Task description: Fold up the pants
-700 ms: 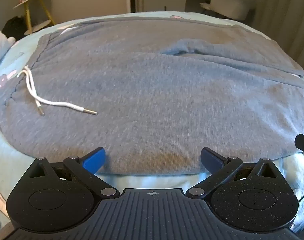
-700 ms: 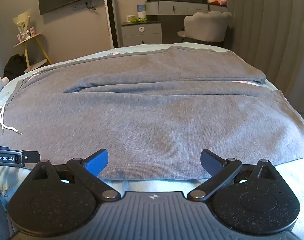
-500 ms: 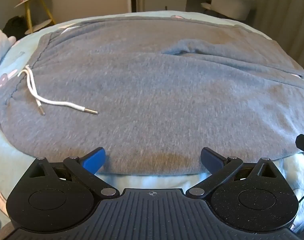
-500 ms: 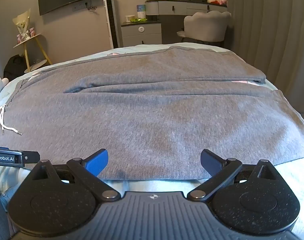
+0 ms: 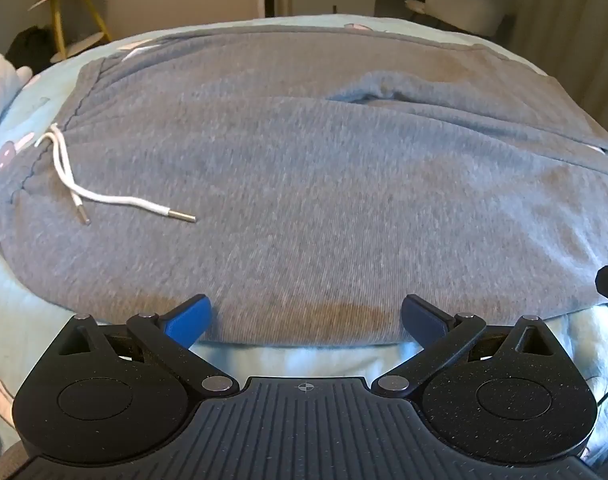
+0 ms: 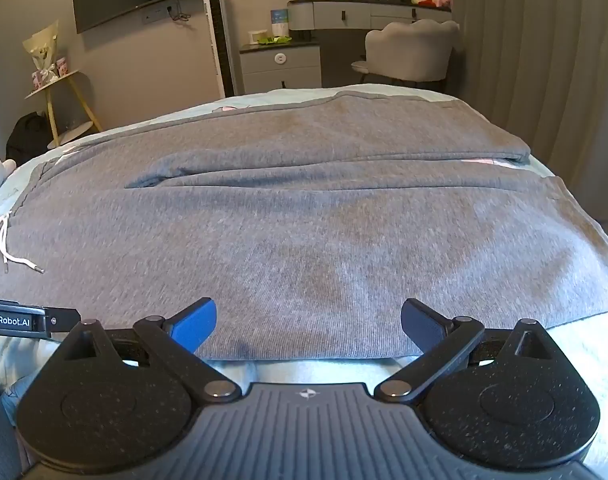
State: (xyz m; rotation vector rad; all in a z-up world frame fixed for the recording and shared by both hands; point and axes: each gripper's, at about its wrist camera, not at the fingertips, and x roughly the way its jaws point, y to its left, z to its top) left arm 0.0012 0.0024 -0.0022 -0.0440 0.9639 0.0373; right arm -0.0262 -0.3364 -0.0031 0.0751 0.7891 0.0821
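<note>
- Pants (image 5: 304,184) are lying spread flat across the light blue bed (image 5: 36,320), grey fabric taking up most of the mattress, so a fold can begin from the near edge.
- Left gripper (image 5: 305,314) is hovering just at the near hem with its jaws spread wide and nothing between them; the hem is sitting right at the fingertips, which looks like lining up to pinch the edge.
- Right gripper (image 6: 308,318) is waiting the same way farther along that edge, jaws wide apart and empty, so both can probably lift the hem together and keep it straight.
- White drawstring (image 5: 104,196) is trailing loose on top of the fabric at the left, marking the waistband end; it could slip into the fold.
- Beyond the middle, a long crease (image 6: 264,176) is showing where one leg is lapping the other, so the pair is lying lengthwise across the bed.
- Farthest back, a grey chair (image 6: 407,52) and dresser (image 6: 280,66) are standing against the wall, well apart from the work.
</note>
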